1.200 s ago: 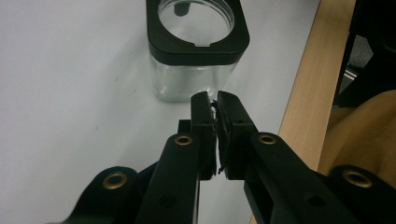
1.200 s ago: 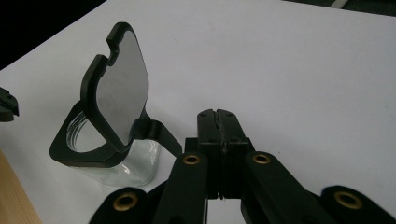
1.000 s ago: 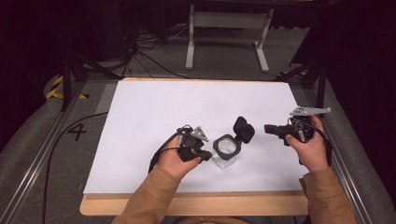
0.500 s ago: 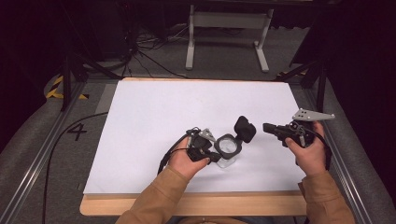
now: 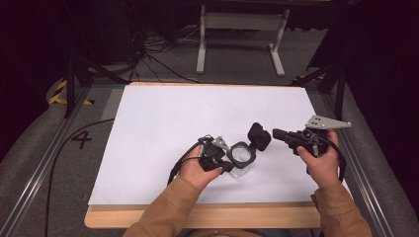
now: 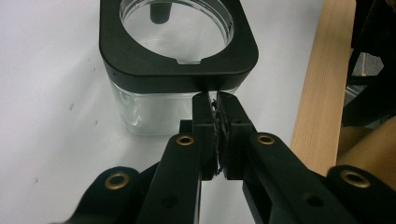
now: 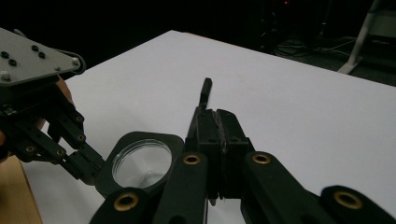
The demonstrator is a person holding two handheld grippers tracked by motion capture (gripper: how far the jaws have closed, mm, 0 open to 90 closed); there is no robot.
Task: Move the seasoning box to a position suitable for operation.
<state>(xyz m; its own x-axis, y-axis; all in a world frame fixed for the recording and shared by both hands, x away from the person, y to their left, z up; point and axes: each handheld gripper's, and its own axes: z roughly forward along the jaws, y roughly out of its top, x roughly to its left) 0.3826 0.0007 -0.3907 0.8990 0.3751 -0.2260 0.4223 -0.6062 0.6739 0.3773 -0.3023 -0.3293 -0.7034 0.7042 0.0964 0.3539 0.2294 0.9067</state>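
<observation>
A clear glass jar (image 5: 242, 155) with a black square collar stands open on the white table (image 5: 197, 113). Its black lid (image 5: 259, 136) is tipped up behind it. My left gripper (image 5: 230, 165) is shut, its tips against the near edge of the collar (image 6: 177, 60) with nothing between them (image 6: 215, 98). My right gripper (image 5: 274, 132) is shut too and hovers just right of the lid. In the right gripper view its tips (image 7: 217, 114) lie beside the lid's thin edge (image 7: 204, 91), with the jar (image 7: 140, 161) and the left gripper (image 7: 91, 165) beyond.
The table's wooden front edge (image 6: 317, 84) runs close behind the jar on the person's side. A grey metal stand (image 5: 242, 29) and cables (image 5: 148, 49) lie on the floor beyond the table. Metal rails (image 5: 44, 168) flank both sides.
My left gripper has moved right across the table until its shut tips reached the jar's collar. The jar, lid and right gripper have hardly shifted.
</observation>
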